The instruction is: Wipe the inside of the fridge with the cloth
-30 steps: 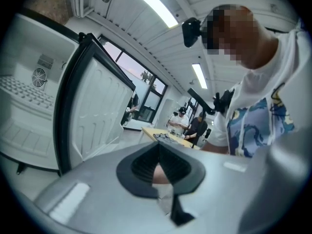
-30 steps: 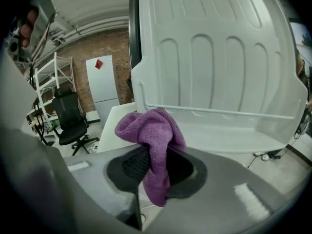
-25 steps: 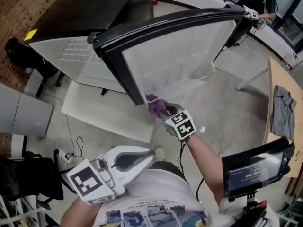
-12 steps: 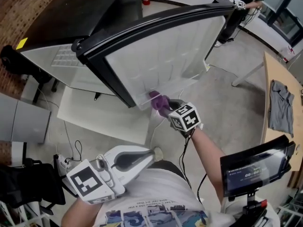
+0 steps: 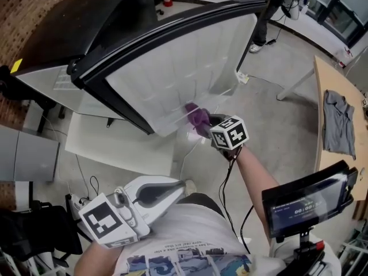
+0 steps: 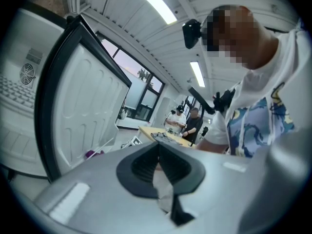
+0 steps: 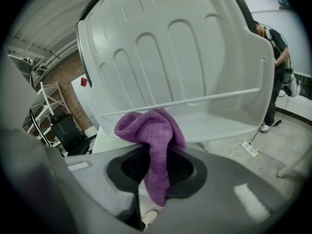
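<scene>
The fridge door (image 5: 184,68) stands wide open, its white ribbed inner liner (image 7: 185,57) facing me, with a bottom shelf and rail (image 7: 195,101). My right gripper (image 5: 208,125) is shut on a purple cloth (image 5: 198,116), which is bunched at the door shelf rail; in the right gripper view the purple cloth (image 7: 152,145) hangs down between the jaws. My left gripper (image 5: 164,193) is held low by my body, away from the fridge, shut with nothing in it. In the left gripper view the left gripper (image 6: 157,165) points toward the door.
The fridge body (image 5: 52,79) with its white interior lies at the left. A wooden table (image 5: 339,125) with a grey garment stands at the right, a screen on a stand (image 5: 305,203) at lower right. Cables (image 5: 201,148) run over the concrete floor. People stand far behind.
My right gripper has moved right and up along the door shelf with the cloth. The view has shifted. The left gripper has stayed put.
</scene>
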{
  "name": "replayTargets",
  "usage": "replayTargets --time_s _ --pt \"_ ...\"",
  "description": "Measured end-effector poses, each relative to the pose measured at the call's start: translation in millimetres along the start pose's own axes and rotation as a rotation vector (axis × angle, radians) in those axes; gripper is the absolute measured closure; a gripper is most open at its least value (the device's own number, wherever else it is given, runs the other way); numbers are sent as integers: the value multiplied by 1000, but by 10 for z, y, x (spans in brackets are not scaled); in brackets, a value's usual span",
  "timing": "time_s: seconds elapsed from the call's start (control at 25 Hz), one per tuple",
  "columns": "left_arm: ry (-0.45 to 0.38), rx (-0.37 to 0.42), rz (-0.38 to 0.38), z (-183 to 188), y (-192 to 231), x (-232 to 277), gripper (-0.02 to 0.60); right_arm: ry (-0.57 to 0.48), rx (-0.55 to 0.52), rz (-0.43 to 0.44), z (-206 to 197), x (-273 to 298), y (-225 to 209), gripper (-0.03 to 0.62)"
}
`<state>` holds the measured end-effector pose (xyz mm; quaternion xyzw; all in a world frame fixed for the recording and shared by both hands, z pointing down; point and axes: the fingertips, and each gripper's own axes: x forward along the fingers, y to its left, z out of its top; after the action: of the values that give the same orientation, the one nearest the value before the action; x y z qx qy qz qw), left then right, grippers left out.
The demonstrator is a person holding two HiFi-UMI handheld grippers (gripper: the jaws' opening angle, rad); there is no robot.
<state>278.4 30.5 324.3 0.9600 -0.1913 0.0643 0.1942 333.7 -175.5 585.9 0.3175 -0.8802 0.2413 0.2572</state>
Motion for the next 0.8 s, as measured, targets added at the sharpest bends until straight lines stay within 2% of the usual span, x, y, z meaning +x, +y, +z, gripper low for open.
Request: replayTargets --time_s 0.24,0.36,0.68,0.8 --pt "-2 -46 -1 61 -55 94 577 -10 37 -54 6 -163 -401 514" --pt "4 -26 -2 42 -54 133 577 -25 60 -79 37 -235 -600 514" --pt "11 -38 -8 62 -88 203 577 -77 153 -137 81 -403 -985 514" --pt "20 -15 -5 31 -67 192 577 -101 195 -146 89 -459 -1100 514"
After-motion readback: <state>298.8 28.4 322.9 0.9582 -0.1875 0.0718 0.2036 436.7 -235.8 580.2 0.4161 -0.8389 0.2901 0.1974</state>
